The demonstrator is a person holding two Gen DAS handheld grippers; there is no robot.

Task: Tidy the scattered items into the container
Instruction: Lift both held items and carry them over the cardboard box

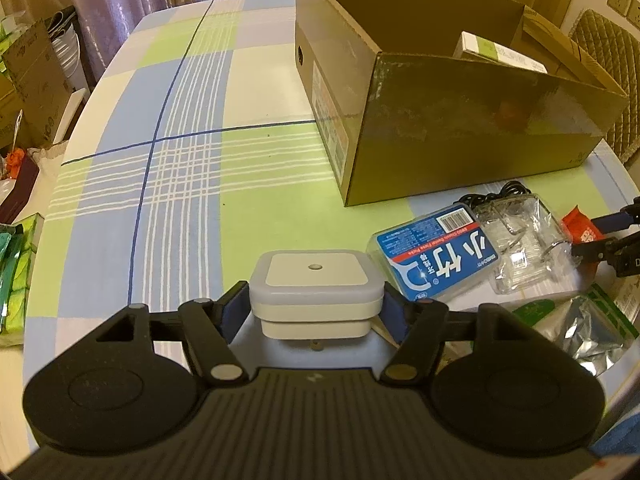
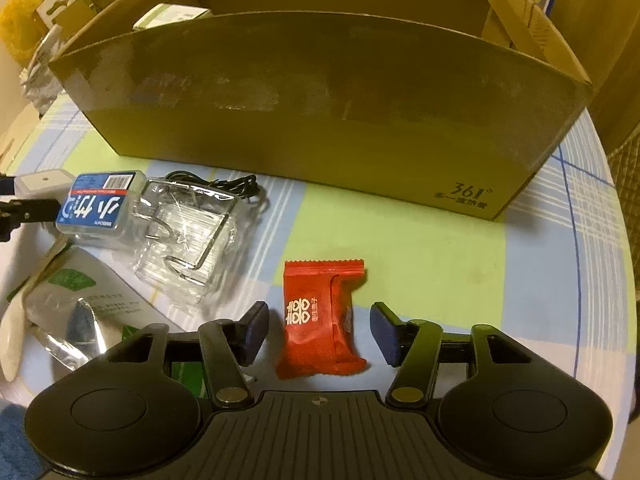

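My left gripper [image 1: 316, 314] is shut on a white square night light [image 1: 316, 280], its blue pads pressing on both sides, low over the checked tablecloth [image 1: 180, 160]. In the right wrist view my right gripper [image 2: 320, 334] stands open around a red candy packet [image 2: 316, 312] that lies flat on the cloth, with a gap on each side of it. The open cardboard box [image 1: 460, 132] [image 2: 320, 100] stands just beyond both grippers. A white and green carton [image 1: 492, 50] lies inside it.
Between the grippers lie a blue floss-pick case [image 2: 98, 204], a clear pack of metal hooks [image 2: 188, 236], a black cable [image 2: 236, 184] and a silver foil pouch [image 2: 80, 320]. Boxes and bags [image 1: 28, 92] crowd the table's left edge.
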